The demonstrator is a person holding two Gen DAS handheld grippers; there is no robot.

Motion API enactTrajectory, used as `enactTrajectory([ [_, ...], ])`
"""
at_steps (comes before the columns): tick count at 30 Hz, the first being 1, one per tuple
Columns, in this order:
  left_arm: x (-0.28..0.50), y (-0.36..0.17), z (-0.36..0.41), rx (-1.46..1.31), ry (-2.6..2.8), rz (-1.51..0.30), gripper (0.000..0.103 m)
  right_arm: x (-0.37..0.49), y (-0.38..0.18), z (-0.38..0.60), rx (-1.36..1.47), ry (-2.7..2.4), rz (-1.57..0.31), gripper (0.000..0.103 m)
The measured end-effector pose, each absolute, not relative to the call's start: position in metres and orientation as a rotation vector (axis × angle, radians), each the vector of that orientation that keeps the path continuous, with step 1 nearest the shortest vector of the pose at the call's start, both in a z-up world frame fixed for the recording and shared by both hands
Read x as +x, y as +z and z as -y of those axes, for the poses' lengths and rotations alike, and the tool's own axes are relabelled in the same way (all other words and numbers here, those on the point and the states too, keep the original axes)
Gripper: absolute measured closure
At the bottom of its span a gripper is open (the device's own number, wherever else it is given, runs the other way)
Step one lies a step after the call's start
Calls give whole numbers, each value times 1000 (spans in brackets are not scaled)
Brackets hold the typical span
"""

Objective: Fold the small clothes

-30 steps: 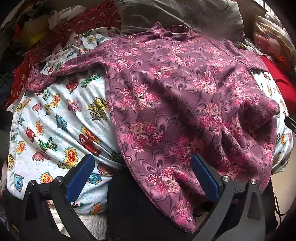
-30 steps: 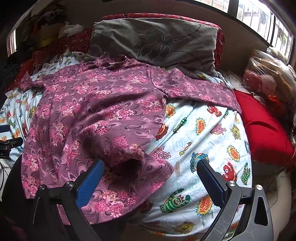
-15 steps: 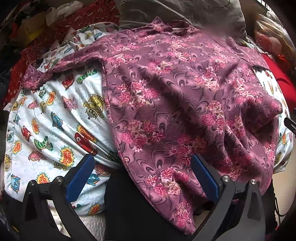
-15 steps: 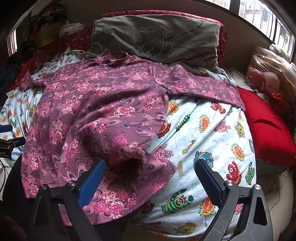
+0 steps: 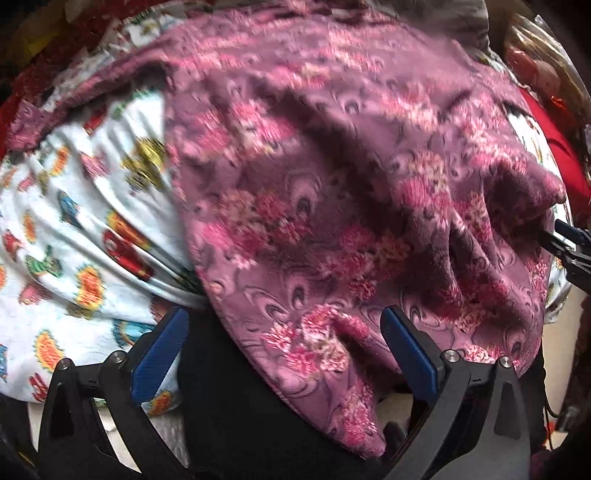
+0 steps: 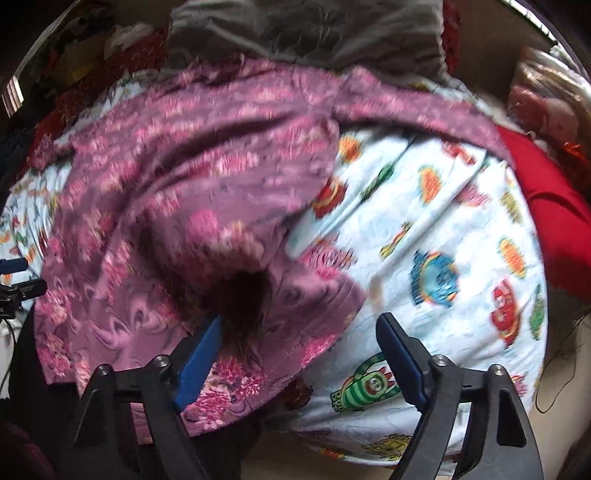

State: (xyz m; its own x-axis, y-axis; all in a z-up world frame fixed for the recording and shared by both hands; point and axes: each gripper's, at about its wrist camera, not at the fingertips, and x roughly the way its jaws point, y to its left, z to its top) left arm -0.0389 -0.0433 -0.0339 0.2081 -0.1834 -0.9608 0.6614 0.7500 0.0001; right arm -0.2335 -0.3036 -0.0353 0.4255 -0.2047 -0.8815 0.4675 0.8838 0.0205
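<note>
A purple floral top [image 5: 332,177] lies spread on a bed with a cartoon-print sheet [image 5: 74,236], its hem hanging over the near edge. My left gripper [image 5: 284,347] is open, its blue pads either side of the hem's left lower corner. The top also shows in the right wrist view [image 6: 192,192], with a rumpled, dark fold near its right hem. My right gripper [image 6: 299,354] is open, straddling that right hem corner, left pad [image 6: 199,354] over the cloth. Both views are motion-blurred.
A grey pillow [image 6: 306,33] lies at the bed's head. A red cushion [image 6: 550,206] and a plastic-wrapped toy [image 6: 546,107] sit at the right. Cluttered red cloth and boxes [image 6: 96,70] lie at the back left. The sheet [image 6: 443,236] shows bare beside the top.
Both grippers have moved forward and down toward the top's hem, so the cloth looks larger and nearer. The jaws stay open; the right pair looks slightly narrower.
</note>
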Motion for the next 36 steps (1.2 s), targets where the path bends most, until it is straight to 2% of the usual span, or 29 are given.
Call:
enactTrajectory([
  [1,-39,-36,44,453,-627,-1247,1,-232,-39,304,277,-427,-1068,33],
  [2,-39,-36,44,432,-642,-1257,15,-230,-43,304,277,-423,-1084,49],
  [3,-39,-36,44,416,-665,-1268,39,-229,-50,305,295,-404,-1105,58],
  [4,-39,-36,44,412,-681,-1279,54,-228,-52,305,312,-390,-1109,74],
  [5,-39,-36,45,411,-694,-1289,90,-229,-53,306,333,-376,-1109,86],
  [6,-38,-36,44,407,-708,-1300,103,-232,-51,307,368,-351,-1084,91],
  [7,-38,-32,41,386,-725,-1308,103,-234,-48,307,383,-334,-1062,97],
  [10,-31,1,19,310,-757,-1267,103,-249,-24,305,453,-276,-954,98],
  [16,-10,78,-38,106,-806,-1217,103,-320,61,301,632,-161,-711,98],
  [20,-12,52,-37,113,-812,-1292,103,-348,74,293,629,-188,-696,98],
  [25,-14,-16,-8,127,-755,-1481,99,-347,9,317,722,-331,-841,98],
  [26,-14,-25,-2,131,-752,-1508,95,-343,-1,321,741,-341,-862,98],
  [28,-14,-37,12,181,-719,-1523,75,-339,-9,325,762,-338,-872,98],
  [29,-14,-36,17,202,-709,-1512,61,-337,-10,324,759,-335,-872,98],
  [30,-14,-37,27,235,-707,-1481,56,-335,-8,323,747,-326,-865,98],
  [33,-14,-47,46,308,-685,-1466,57,-331,-4,320,733,-312,-854,98],
  [34,-13,-53,51,317,-678,-1487,63,-330,-4,320,733,-311,-852,98],
  [35,-13,-56,53,322,-678,-1496,93,-330,-4,319,734,-310,-852,98],
  [36,-13,-58,54,334,-677,-1509,101,-331,-4,319,735,-309,-849,98],
])
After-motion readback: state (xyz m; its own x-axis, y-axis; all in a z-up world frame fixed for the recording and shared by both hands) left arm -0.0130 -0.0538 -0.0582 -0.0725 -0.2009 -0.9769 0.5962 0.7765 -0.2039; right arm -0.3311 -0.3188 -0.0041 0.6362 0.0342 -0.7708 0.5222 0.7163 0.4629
